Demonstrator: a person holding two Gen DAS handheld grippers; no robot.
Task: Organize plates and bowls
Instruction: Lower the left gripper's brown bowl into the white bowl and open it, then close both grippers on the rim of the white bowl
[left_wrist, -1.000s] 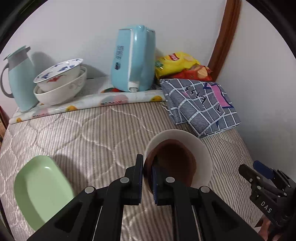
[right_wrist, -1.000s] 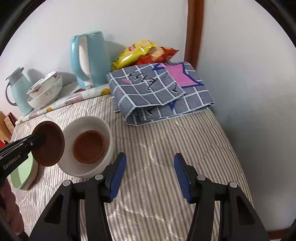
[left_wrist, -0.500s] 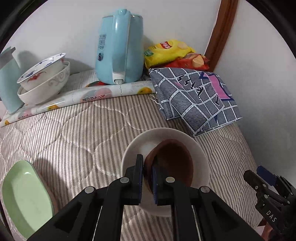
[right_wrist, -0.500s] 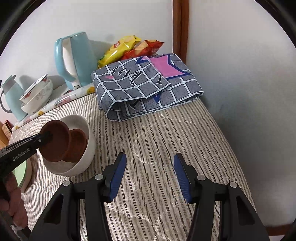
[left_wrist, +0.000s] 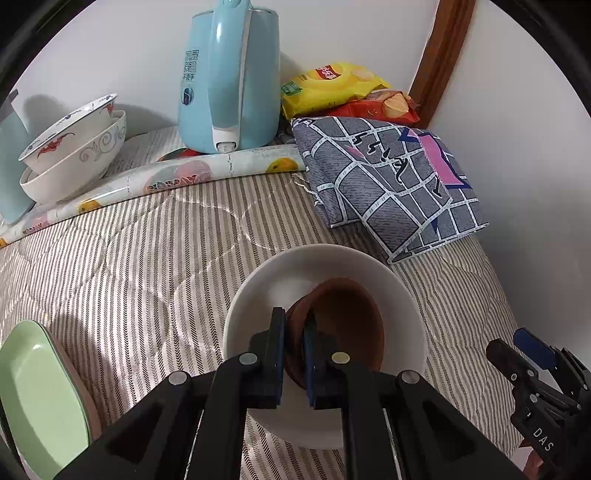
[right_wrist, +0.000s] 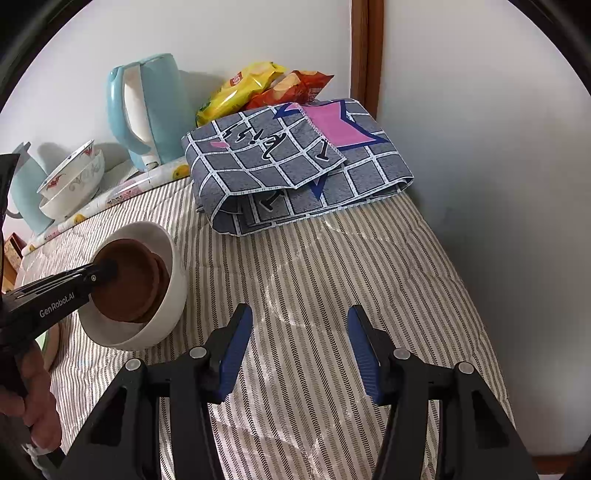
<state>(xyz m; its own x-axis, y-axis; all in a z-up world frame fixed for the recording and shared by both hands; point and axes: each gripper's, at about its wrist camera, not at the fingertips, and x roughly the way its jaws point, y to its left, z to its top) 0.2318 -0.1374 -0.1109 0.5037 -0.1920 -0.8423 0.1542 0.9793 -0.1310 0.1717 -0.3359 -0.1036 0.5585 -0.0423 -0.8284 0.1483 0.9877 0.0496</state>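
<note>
Left gripper (left_wrist: 294, 354) is clamped tight on the rim of a brown saucer (left_wrist: 347, 325), its pads pinching the near edge, and the saucer now hangs tilted inside the white bowl (left_wrist: 255, 295). From the right wrist camera you can see a second brown saucer (right_wrist: 162, 275) already lying in that bowl, just behind the held one. A second ago the held saucer was out to the left of the bowl, clear of it; now it has come across and dropped down into the bowl's mouth. The bowl sits on the striped quilt (left_wrist: 147, 251).

Writing next: "GenRobot.AI" runs along the left gripper's arm in the right view, and "DAS" shows on the right gripper's (right_wrist: 299, 350) body in the left view. The right gripper's blue-padded jaws stand apart over bare quilt, nothing between them, same spread as before.

Further out, a pale green plate (left_wrist: 33, 398) lies at the left edge. Behind, two stacked patterned bowls (left_wrist: 74, 155), a light blue electric kettle (left_wrist: 229, 81) with print too small to read, a yellow chip bag (left_wrist: 328, 86), a red chip bag (left_wrist: 384, 109) and a folded grey checked cloth (left_wrist: 391, 184).
</note>
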